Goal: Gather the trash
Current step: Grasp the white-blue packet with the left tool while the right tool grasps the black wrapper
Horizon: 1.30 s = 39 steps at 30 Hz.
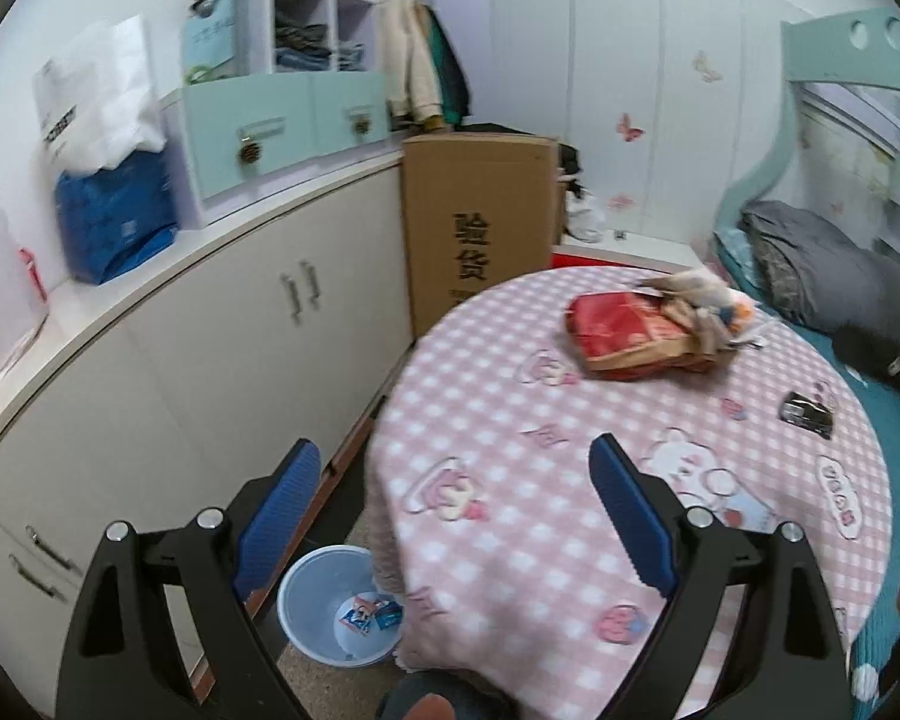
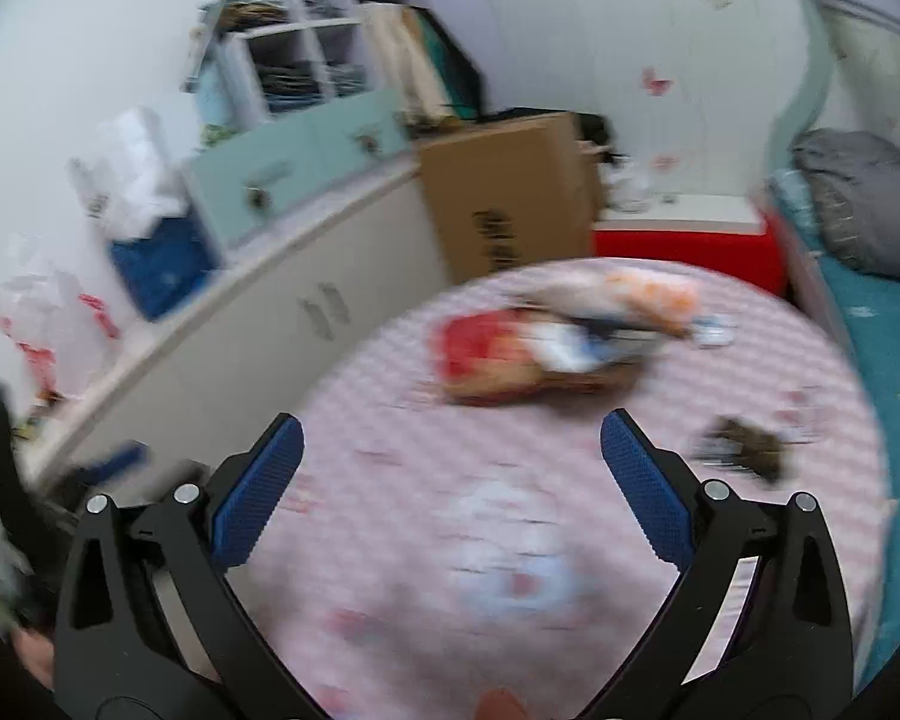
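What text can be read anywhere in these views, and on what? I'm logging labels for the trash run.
"验货": printed in black, top to bottom, on the tall cardboard box by the cabinet.
Black print on the white plastic bag: blurred, unreadable.
Pink speech bubble on the tablecloth: too small to read.
Right wrist view: nothing readable, all motion-blurred.

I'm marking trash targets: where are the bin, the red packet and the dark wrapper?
bin (image 1: pixel 306 591): left wrist view, its inner wall.
red packet (image 1: pixel 615 318): left wrist view, its top face.
dark wrapper (image 1: pixel 807 413): left wrist view, its middle.
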{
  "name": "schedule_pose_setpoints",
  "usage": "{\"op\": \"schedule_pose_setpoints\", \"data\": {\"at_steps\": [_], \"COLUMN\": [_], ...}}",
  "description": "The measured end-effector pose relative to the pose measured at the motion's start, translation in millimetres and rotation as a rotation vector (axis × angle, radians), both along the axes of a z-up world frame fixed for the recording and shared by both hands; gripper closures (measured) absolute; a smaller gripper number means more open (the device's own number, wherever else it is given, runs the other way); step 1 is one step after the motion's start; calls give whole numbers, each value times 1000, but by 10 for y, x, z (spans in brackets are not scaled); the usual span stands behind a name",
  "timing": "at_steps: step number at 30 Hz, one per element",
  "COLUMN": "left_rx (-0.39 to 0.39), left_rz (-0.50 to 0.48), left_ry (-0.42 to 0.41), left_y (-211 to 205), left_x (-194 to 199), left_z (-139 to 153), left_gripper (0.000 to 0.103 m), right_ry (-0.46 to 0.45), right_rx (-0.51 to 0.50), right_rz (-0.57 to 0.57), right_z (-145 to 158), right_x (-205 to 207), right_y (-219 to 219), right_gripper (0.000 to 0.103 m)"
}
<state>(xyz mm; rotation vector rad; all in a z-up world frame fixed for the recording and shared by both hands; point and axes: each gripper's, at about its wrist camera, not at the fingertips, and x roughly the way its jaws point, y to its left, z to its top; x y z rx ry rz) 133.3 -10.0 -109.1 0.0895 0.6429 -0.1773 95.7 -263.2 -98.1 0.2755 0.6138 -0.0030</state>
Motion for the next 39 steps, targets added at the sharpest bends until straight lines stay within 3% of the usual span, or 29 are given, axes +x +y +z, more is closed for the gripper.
{"op": "schedule_pose_setpoints", "data": {"at_steps": [4,11,16,18,20,21,22,33,34,39], "left_rx": [-27,-17,7,20,28,33,41,225,250,319], "left_rz": [-49,-124,-226,-275,-310,-336,-361,-582,-600,-669], "left_ry": [25,57,71,70,67,62,56,-17,-21,77], "left_y": [-186,-628,-1093,-1302,-1451,-1555,-1656,-2495,-2562,-2762], "left_x": [14,182,367,437,499,546,595,972,983,1137], "left_z": [-47,-163,-220,-241,-236,-235,-230,-225,-243,-505], "left_gripper": [14,14,14,14,14,14,14,14,17,86], "right_ry": [144,315,362,342,333,334,331,291,292,297], "right_rx": [-79,-209,-224,-222,-218,-209,-196,-79,-77,-62], "right_rz": [-96,-65,3,31,67,71,78,34,32,8], "right_z": [-353,-923,-1155,-1143,-1125,-1115,-1103,-1068,-1067,-1057], "right_x": [44,339,545,587,609,609,597,439,450,466], "right_y": [-618,-1001,-1135,-1148,-1151,-1159,-1160,-1184,-1188,-1220], "right_gripper": [6,8,36,38,55,68,72,76,76,76]}}
